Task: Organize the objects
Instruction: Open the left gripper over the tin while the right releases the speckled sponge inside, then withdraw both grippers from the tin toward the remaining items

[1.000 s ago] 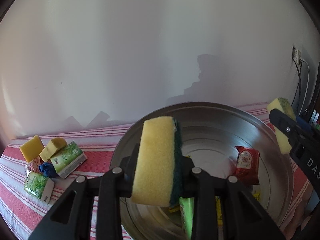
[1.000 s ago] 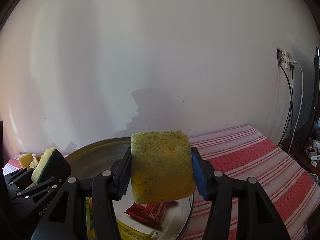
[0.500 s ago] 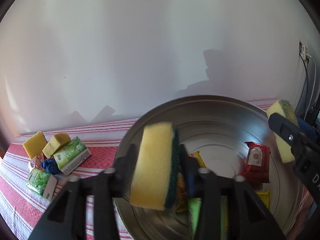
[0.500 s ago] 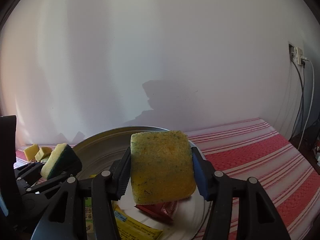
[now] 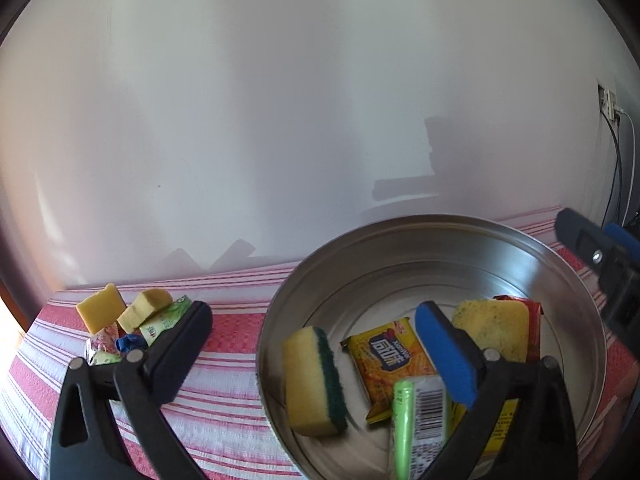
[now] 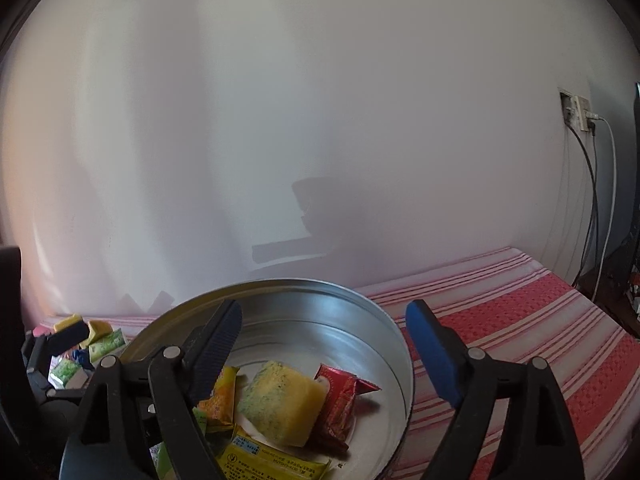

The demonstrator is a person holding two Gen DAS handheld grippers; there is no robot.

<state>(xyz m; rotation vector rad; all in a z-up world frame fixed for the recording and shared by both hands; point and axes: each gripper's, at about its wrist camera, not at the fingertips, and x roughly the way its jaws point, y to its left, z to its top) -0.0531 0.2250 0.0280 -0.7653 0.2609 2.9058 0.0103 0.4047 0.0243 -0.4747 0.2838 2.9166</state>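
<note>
Left wrist, sponge [image 5: 314, 380] between hand-held gripper [image 5: 316, 354] fingers

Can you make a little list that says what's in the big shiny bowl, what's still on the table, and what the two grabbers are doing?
bowl: metal basin on striped tablecloth
in bowl: green-backed sponge, yellow sponge, yellow snack packet, red packet
still on table: two yellow sponges, green packets
left gripper: open, empty
right gripper: open, empty

Soft daylight; grey shadows fall on the white wall [image 5: 280, 120]. Fisheye bending and dark corners mark both views. Glare streaks the metal bowl [image 6: 320, 320]; focus is sharp.
</note>
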